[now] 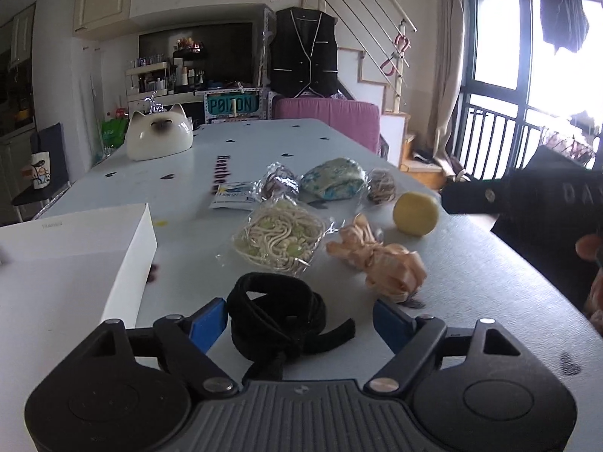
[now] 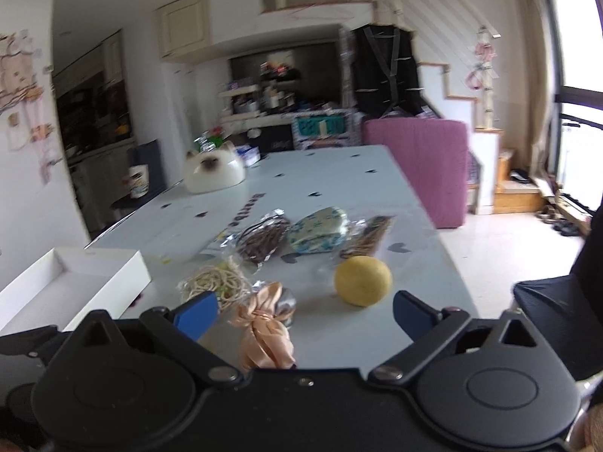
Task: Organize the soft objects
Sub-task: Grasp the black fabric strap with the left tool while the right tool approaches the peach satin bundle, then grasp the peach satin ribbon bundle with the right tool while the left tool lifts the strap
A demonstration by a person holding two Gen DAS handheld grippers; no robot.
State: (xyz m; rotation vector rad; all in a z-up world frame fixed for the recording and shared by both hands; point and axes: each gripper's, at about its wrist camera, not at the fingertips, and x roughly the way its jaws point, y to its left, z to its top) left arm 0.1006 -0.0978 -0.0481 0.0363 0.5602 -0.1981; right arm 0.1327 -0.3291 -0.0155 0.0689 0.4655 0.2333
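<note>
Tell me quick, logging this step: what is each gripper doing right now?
Left gripper: open, black strap between its jaws, not gripped.
Right gripper: open, holding nothing, peach ribbon lying between its jaws.

a pale table (image 1: 233, 158) carries a white box (image 1: 75, 248), yellow ball (image 1: 414, 213), black band (image 1: 277, 314), wrapped bundles (image 1: 280, 239).

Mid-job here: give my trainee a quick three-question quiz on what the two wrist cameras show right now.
1. True or false: the left tongs are clamped on the black band.
2. What lies between the right tongs? A) peach ribbon B) yellow ball C) white box
3. Name the item the noodle-like packet rests on.

Key: 1 false, open around it; 2 A; 3 the table.
</note>
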